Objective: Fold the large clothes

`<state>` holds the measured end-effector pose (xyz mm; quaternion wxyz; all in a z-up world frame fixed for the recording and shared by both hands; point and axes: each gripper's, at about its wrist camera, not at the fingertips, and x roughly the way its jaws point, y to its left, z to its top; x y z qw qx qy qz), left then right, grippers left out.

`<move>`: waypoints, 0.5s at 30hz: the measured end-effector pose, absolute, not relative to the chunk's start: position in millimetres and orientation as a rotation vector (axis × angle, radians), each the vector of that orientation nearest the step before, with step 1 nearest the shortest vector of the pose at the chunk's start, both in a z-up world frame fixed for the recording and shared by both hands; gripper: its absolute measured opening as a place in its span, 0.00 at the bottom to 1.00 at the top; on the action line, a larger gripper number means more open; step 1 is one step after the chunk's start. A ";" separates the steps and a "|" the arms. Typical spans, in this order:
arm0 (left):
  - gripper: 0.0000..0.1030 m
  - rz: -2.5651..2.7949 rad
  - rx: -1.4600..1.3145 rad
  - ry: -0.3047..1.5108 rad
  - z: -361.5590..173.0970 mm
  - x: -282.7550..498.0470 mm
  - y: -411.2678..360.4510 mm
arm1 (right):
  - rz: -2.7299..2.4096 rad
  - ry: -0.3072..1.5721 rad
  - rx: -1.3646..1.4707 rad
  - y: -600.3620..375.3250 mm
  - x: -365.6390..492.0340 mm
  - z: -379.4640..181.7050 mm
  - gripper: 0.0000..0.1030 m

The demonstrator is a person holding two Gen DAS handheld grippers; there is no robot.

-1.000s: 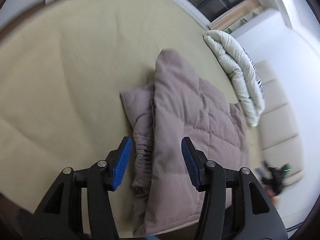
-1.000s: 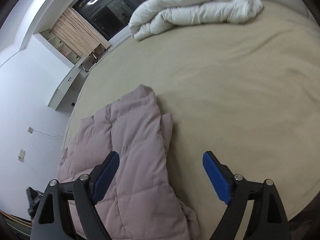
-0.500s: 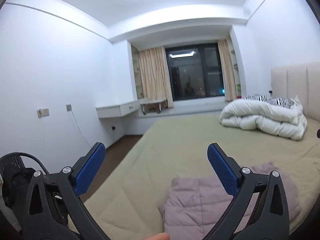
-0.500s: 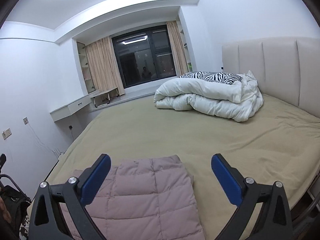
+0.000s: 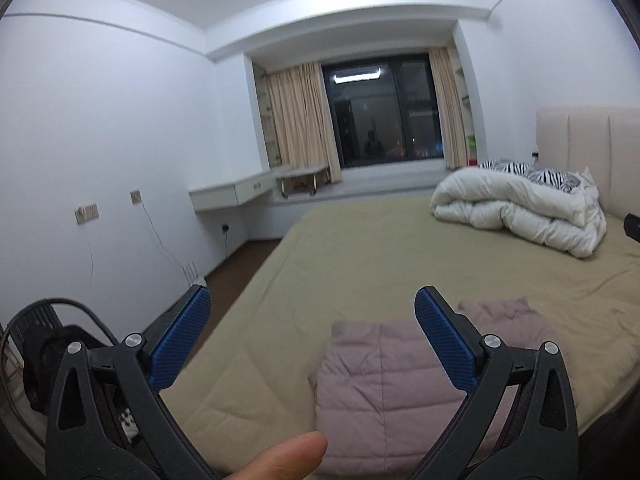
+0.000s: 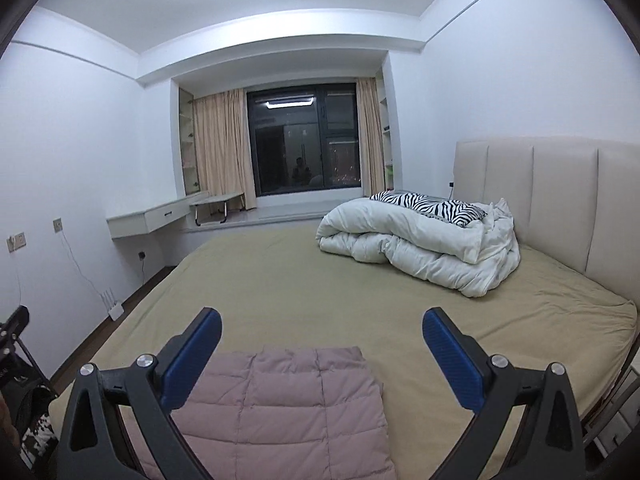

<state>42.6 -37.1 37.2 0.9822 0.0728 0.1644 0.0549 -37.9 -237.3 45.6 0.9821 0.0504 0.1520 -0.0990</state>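
The folded mauve down jacket (image 6: 288,412) lay near the bed's (image 6: 304,280) foot edge. Both the left gripper (image 5: 312,336) and right gripper (image 6: 320,356) hung released, empty. Puffy filling could spring the fold open, or the jacket might slide off that edge.

No writing, label, brand, number or sign can be read in either view; the wall plates and the other things in the room show no legible marks.
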 end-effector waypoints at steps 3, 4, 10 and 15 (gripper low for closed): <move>1.00 0.108 0.135 0.477 6.3 60.0 -32.1 | -0.183 0.404 0.113 -226.4 -31.1 35.3 1.00; 1.00 0.097 0.127 0.529 -5.5 68.7 -28.7 | -0.192 0.462 0.109 -222.0 -25.8 29.5 1.00; 1.00 0.051 0.047 0.773 -68.6 122.1 -47.3 | -0.202 0.670 0.112 -210.5 -4.6 -17.8 1.00; 1.00 0.050 0.062 0.831 -101.6 138.6 -62.2 | -0.204 0.764 0.096 -203.9 2.5 -50.9 1.00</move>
